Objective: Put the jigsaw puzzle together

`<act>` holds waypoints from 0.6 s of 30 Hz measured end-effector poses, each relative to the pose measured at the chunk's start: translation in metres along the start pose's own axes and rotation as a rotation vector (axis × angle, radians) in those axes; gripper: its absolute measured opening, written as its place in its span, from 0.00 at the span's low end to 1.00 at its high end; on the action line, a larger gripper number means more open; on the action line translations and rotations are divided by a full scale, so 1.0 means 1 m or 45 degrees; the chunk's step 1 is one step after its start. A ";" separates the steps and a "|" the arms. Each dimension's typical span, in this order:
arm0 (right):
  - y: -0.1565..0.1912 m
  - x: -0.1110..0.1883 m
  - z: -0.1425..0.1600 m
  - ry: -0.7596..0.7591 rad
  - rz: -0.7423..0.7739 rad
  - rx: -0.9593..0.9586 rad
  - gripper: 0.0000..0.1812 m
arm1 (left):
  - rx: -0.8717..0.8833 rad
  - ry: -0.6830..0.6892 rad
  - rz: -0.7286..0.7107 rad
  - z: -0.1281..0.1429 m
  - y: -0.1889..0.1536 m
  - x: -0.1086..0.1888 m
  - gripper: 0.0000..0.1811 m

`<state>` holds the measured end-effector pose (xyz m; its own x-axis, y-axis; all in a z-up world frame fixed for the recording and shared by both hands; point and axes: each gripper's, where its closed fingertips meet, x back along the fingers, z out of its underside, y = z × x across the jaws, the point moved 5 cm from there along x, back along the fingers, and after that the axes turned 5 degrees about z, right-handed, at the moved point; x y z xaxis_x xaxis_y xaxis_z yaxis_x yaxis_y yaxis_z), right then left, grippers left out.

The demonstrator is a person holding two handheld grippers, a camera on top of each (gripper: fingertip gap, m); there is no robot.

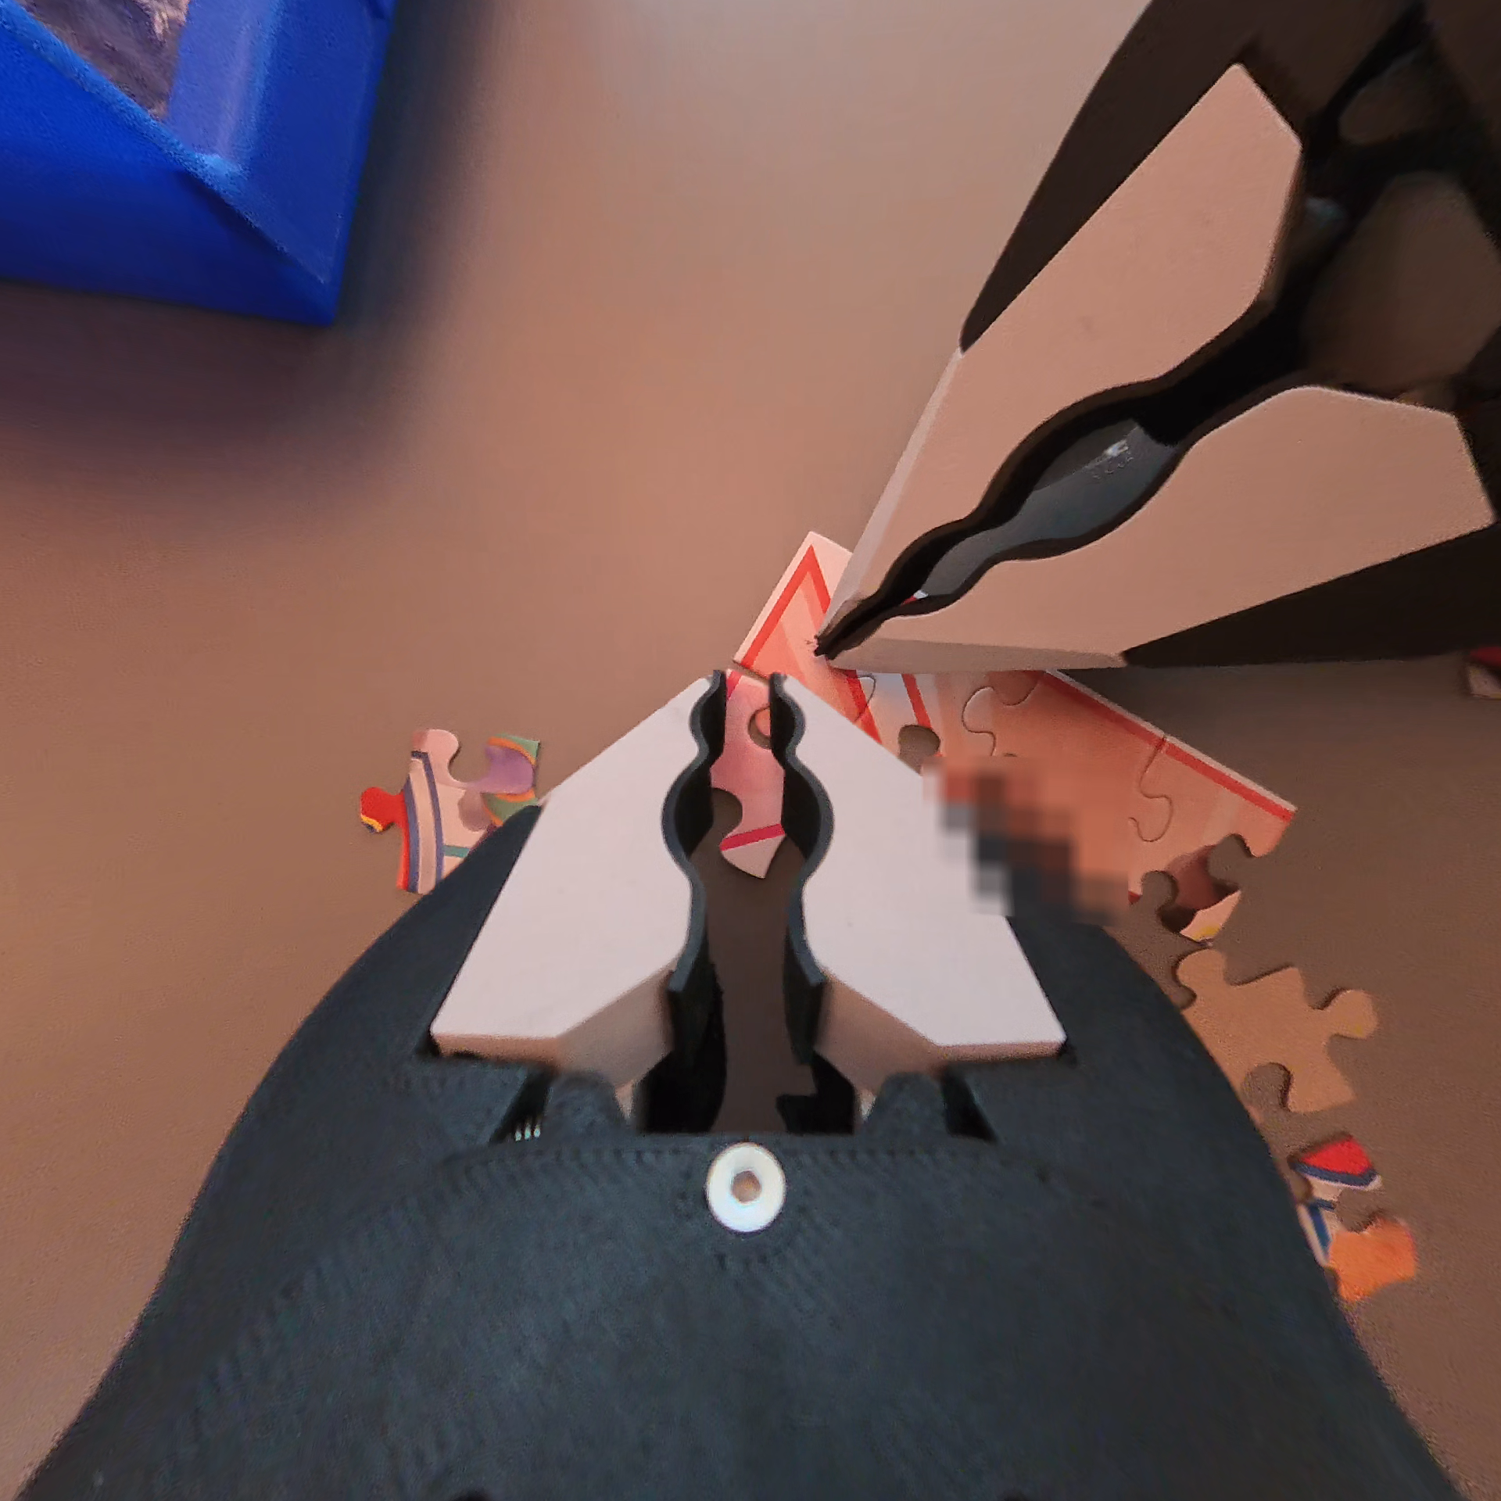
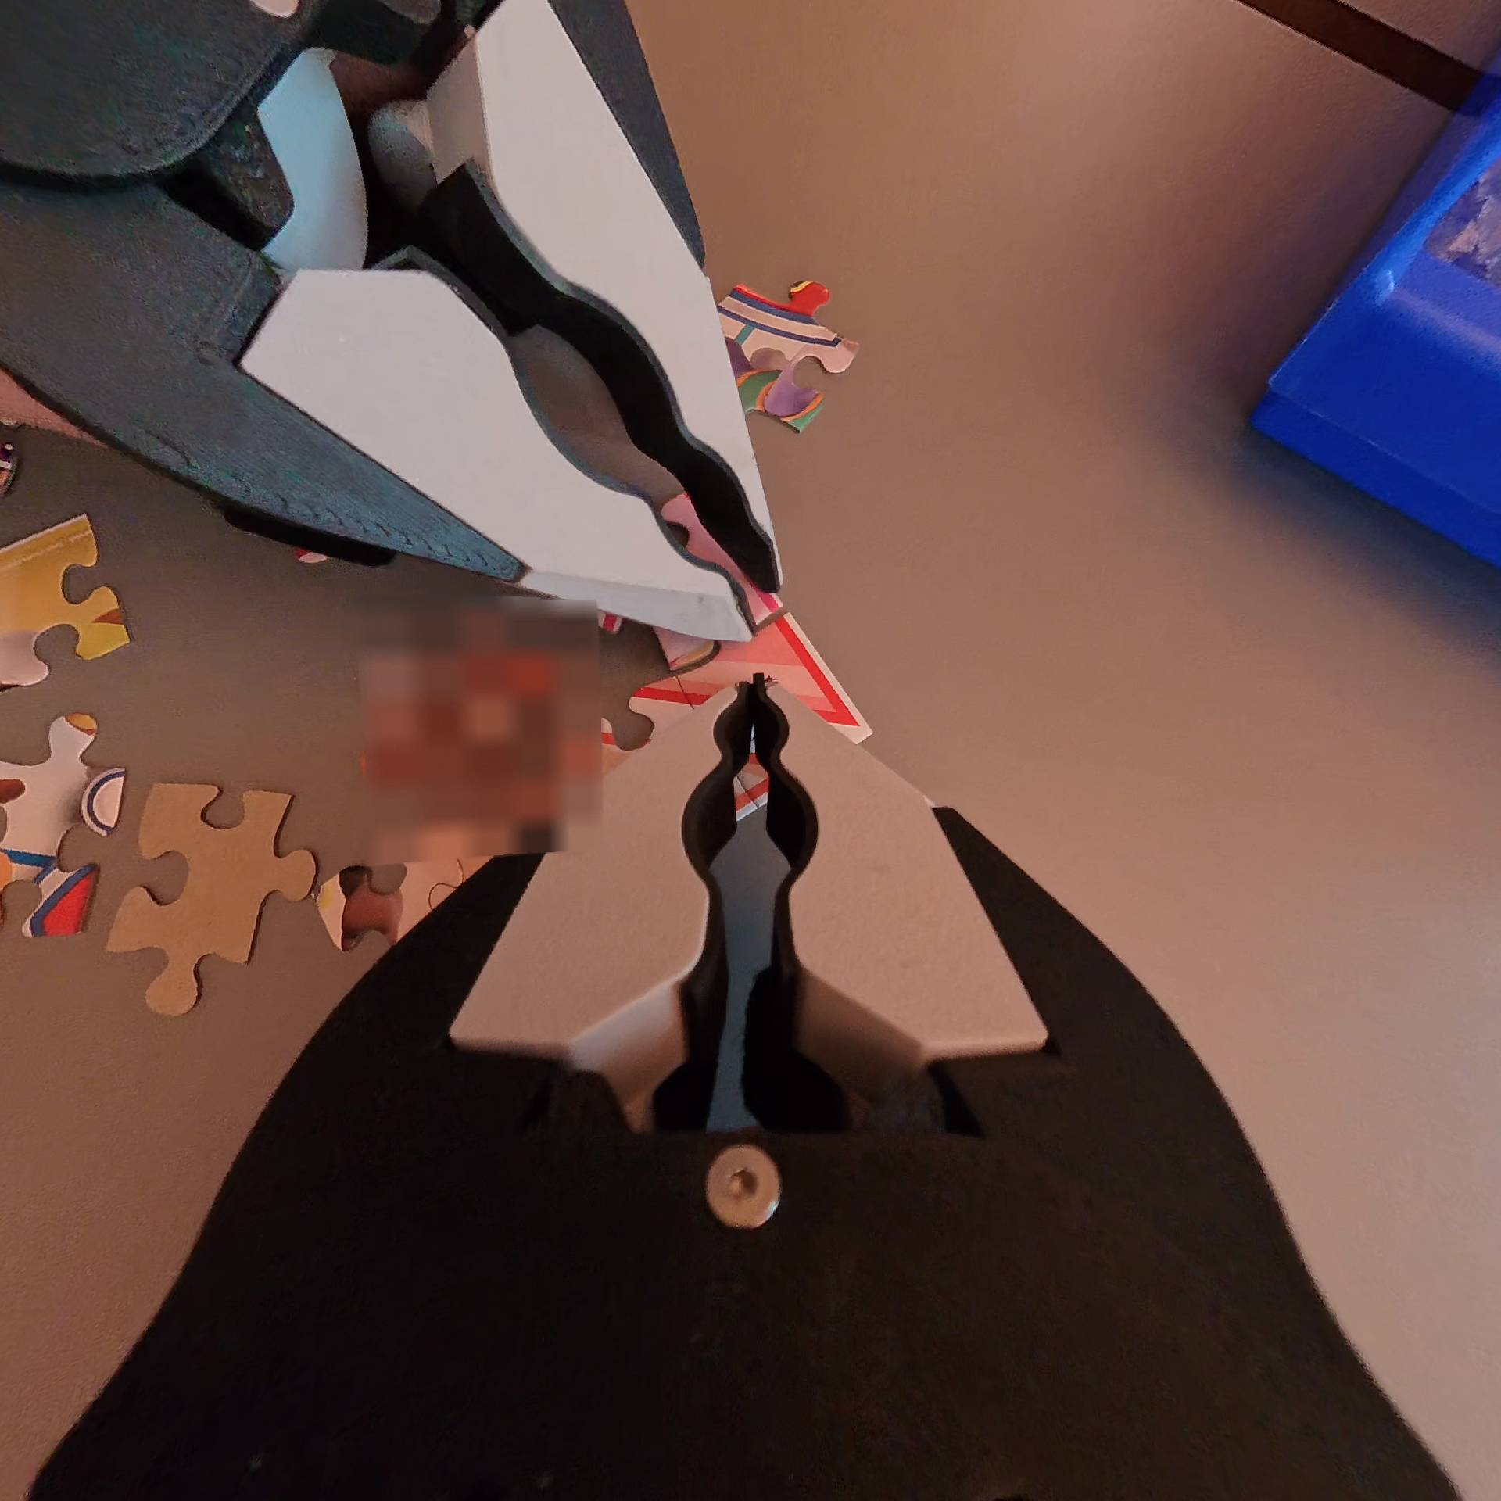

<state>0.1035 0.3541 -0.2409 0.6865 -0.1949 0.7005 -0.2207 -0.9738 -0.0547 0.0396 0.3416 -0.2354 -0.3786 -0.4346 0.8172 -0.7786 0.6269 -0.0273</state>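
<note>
My left gripper (image 1: pixel 747 682) is shut on a pink puzzle piece (image 1: pixel 747 780) with a red stripe, held between its fingertips right at the edge of the joined puzzle section (image 1: pixel 1096 780). That section is pink with a red border and lies flat on the table. My right gripper (image 2: pixel 755 690) is shut, and its tips rest on the corner of the joined section (image 2: pixel 812 674). It also shows in the left wrist view (image 1: pixel 822 646), coming in from the upper right. The left gripper (image 2: pixel 759 609) shows in the right wrist view, tips almost meeting the right's.
A colourful loose piece (image 1: pixel 451 800) lies to the left of my left gripper. A face-down brown piece (image 2: pixel 207 881), a yellow piece (image 2: pixel 49 601) and other loose pieces lie beside the joined section. A blue box (image 1: pixel 162 162) stands farther off on the brown table. My two grippers' fingertips are within a few centimetres of each other.
</note>
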 end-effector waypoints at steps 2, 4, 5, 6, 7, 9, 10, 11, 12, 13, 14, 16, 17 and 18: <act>0.000 0.000 0.000 0.000 0.001 0.001 0.00 | -0.009 -0.007 -0.015 0.000 0.001 -0.001 0.05; 0.000 0.000 0.000 -0.001 0.000 0.000 0.00 | 0.007 -0.034 -0.007 0.000 0.001 -0.001 0.05; 0.000 0.000 0.000 -0.002 -0.001 -0.002 0.00 | 0.013 -0.047 -0.004 0.001 0.002 -0.001 0.05; 0.000 0.000 0.000 -0.003 -0.002 -0.002 0.00 | 0.011 -0.056 0.000 0.001 0.001 -0.001 0.04; 0.000 0.000 0.000 -0.005 -0.002 -0.001 0.00 | 0.010 -0.063 0.020 0.001 0.000 0.001 0.00; 0.000 0.000 0.000 -0.006 -0.005 -0.001 0.00 | -0.002 -0.055 0.010 0.005 0.002 0.003 0.00; 0.000 0.000 0.000 -0.005 -0.007 -0.001 0.00 | -0.016 -0.046 -0.002 0.007 0.003 0.004 0.00; -0.001 0.001 0.001 -0.004 -0.008 0.000 0.00 | -0.007 -0.038 0.003 0.009 0.004 0.005 0.00; -0.001 0.001 0.001 -0.004 -0.008 0.001 0.00 | 0.031 -0.037 0.022 0.010 0.006 0.007 0.00; -0.001 0.001 0.001 -0.003 -0.009 0.001 0.00 | 0.060 -0.032 0.037 0.011 0.007 0.008 0.00; -0.002 0.002 0.001 -0.001 -0.009 0.001 0.00 | 0.056 -0.021 0.034 0.013 0.009 0.010 0.00; -0.004 0.003 0.003 0.000 -0.009 -0.007 0.00 | 0.044 0.002 0.027 0.016 0.012 0.015 0.01; -0.005 0.003 0.003 0.001 -0.007 -0.008 0.00 | 0.051 -0.003 0.029 0.017 0.013 0.019 0.04; -0.005 0.004 0.004 0.002 -0.005 -0.008 0.00 | 0.056 -0.012 0.033 0.017 0.015 0.024 0.05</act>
<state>0.1097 0.3581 -0.2405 0.6864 -0.1911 0.7017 -0.2224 -0.9738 -0.0477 0.0106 0.3296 -0.2261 -0.4035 -0.4248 0.8104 -0.7895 0.6093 -0.0737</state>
